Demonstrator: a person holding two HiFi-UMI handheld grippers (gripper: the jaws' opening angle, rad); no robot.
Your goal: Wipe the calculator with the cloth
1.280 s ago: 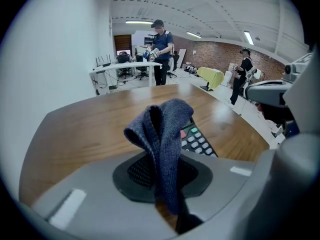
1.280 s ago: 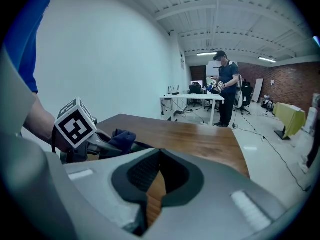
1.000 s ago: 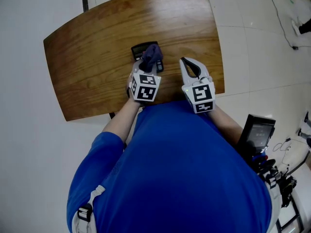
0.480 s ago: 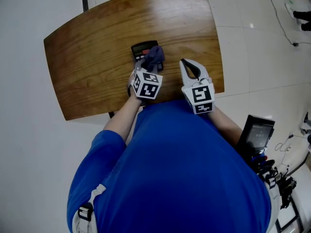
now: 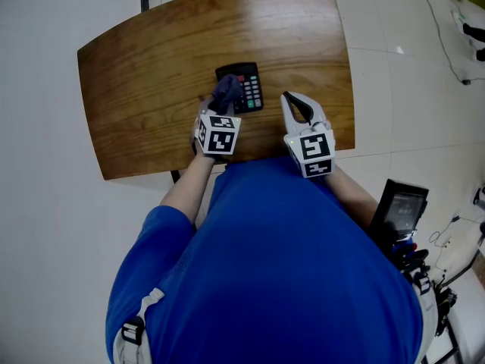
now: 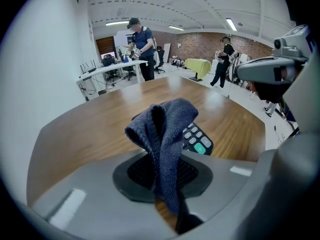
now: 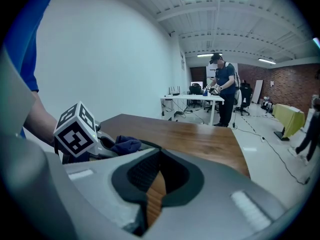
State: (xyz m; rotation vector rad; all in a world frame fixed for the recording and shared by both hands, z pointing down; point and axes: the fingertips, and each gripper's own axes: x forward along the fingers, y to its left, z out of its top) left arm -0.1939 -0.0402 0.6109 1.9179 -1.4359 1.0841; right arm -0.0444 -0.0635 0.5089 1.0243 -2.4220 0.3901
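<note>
Around you: a wooden tabletop point(image 5: 136, 89) on a pale tiled floor point(image 5: 45, 203), a black device w/ a screen point(image 5: 402, 207) by your right side, and cables point(image 5: 447, 29) on the floor far right. In the bg of the left gripper view a person point(image 6: 141, 46) stands at a white desk point(image 6: 107, 70). From your head view the cloth covers the calculator's near-left part.

Calculator point(image 5: 246, 89): black, lying flat near the tabletop's middle-front. It has pale keys plus one green key, w/ the display at the far end. Cloth point(image 5: 225, 91): dark blue, bunched, standing up out of the left gripper point(image 5: 219, 106) and over the calculator's left side.

Left gripper: fingers point(image 6: 100, 194) clenched on the cloth, tip pointing away from you, forearm reaching in from your left. Right gripper point(image 5: 294, 103): fingers point(image 7: 220, 194) closed and empty, w/ only a thin slit of wood showing btwn them. It sits just beside the calculator's right edge, apart from it, near the tabletop's front edge.
</note>
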